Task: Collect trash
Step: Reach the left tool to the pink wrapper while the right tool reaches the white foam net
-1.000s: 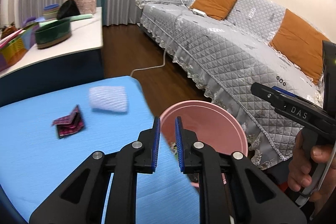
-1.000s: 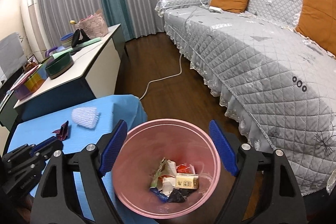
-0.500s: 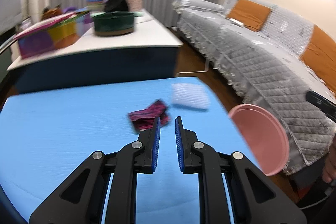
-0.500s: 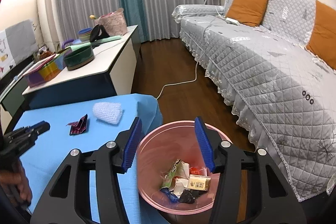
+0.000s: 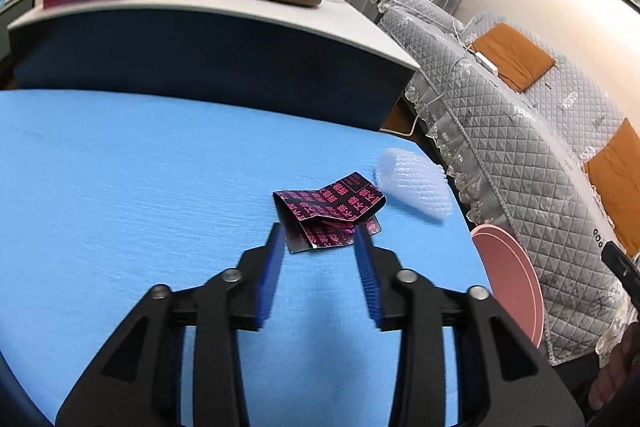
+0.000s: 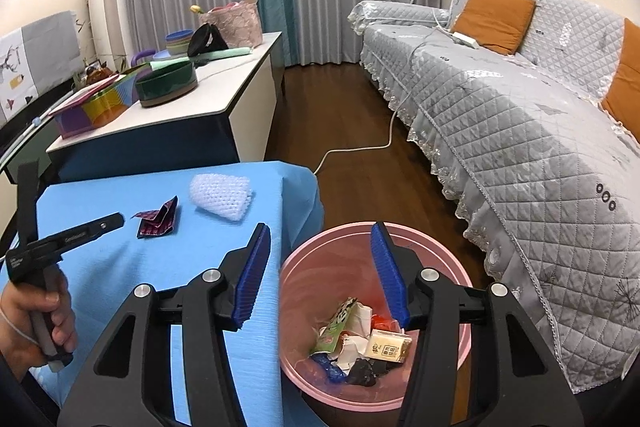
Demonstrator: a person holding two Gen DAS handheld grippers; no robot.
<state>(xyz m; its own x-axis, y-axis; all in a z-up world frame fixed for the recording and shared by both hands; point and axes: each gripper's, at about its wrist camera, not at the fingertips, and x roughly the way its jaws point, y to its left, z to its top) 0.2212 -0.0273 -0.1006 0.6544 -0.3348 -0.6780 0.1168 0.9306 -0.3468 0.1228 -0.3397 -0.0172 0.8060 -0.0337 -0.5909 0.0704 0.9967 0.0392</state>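
Reaching for the crumpled wrapper [image 5: 329, 213] with the left gripper [image 5: 319, 231], its empty jaws just opening.
Next: straddle it, close, carry to the pink bin [image 6: 448, 259]; right gripper [image 6: 320, 227] hangs half-open, empty.

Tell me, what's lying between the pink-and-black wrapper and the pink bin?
In the right wrist view, a white foam net lies on the blue cloth between the wrapper and the pink bin, nearer the wrapper.

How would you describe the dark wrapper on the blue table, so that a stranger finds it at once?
Look at the blue table beside the pink trash bin. Near its far corner lie two pieces of trash. The wrapper is the flat, folded black one with pink printed characters, unlike the puffy white foam net beside it.
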